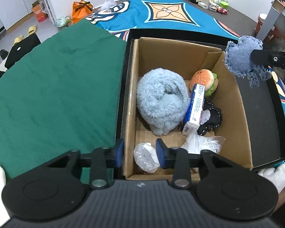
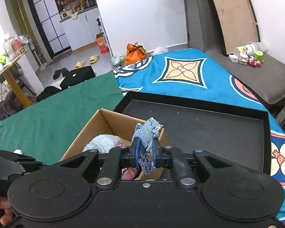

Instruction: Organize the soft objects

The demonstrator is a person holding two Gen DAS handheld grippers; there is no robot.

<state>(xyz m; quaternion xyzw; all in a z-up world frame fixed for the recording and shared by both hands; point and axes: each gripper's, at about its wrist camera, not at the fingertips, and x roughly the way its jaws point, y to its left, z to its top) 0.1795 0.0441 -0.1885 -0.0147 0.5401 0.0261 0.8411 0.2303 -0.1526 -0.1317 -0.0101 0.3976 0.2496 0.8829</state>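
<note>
The right gripper (image 2: 144, 156) had its blue pads clamped tight on a frayed denim stuffed toy (image 2: 146, 133), which stuck up between the fingers and hung a little below them. In the left wrist view that denim toy (image 1: 241, 57) hung in the air above the far right corner of the cardboard box (image 1: 134, 87), gripped from the right.

The left gripper (image 1: 139, 153) stood partly open, with nothing pressed between its pads. It straddled the near left wall of the box: its left finger was outside the cardboard, and its right finger was inside, just beside a small clear-wrapped white bundle (image 1: 145, 159) on the box floor.

Inside the box lay a fluffy light-blue plush (image 1: 161, 102), a hamburger plush (image 1: 204, 80) against the far right wall, a blue-and-white tissue pack (image 1: 194, 106) leaning between them, a black fabric piece with white stitching (image 1: 211, 117) and a crumpled clear plastic bag (image 1: 201, 142).

The box sat in the left end of a shallow black tray (image 2: 199, 131), which lay on a teal patterned bedspread (image 2: 218, 79) beside a green cloth (image 1: 57, 79).
</note>
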